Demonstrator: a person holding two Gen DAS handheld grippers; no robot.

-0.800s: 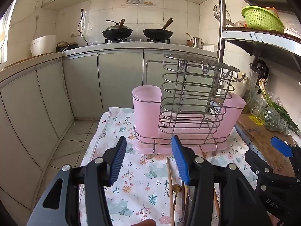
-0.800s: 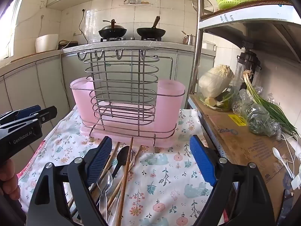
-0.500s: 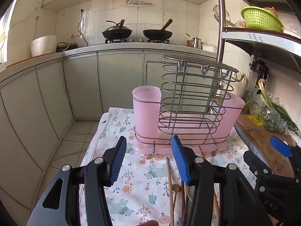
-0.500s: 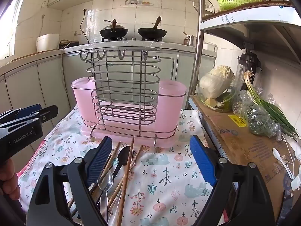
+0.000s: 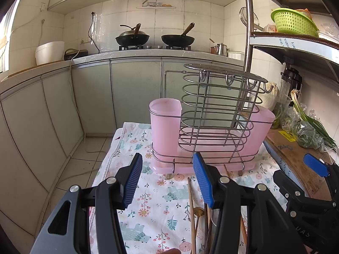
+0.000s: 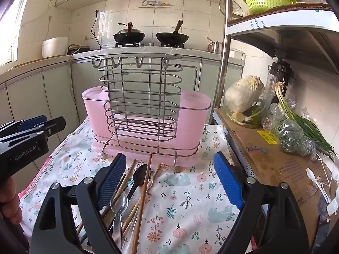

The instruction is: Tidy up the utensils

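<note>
A pink plastic utensil holder (image 6: pixel 146 124) set in a wire rack (image 6: pixel 139 97) is seen standing upright at the far end of a floral cloth (image 6: pixel 186 199) spread on the table. Its tall cups at either end appear to hold nothing, though their insides are not shown clearly.

The utensils are laid loose on the cloth just in front of the holder: wooden chopsticks (image 6: pixel 144 190), a black spoon (image 6: pixel 138 175) and a metal spoon (image 6: pixel 119 203) are gathered in one bundle, their tips pointed toward the rack's feet.

The right gripper (image 6: pixel 169 180) is held above the cloth with its jaws spread wide; nothing is gripped, and the bundle is seen beside and under its left finger. The left gripper (image 5: pixel 167 180) is held to the left of the bundle, its blue pads (image 5: pixel 133 180) also parted with only cloth between them. In the left wrist view the chopstick ends (image 5: pixel 191 211) are seen just beside its right finger.

Cabbage (image 6: pixel 243 93) and green onions (image 6: pixel 300 122) are laid on a cardboard-covered surface (image 6: pixel 271 165) to the right.
</note>
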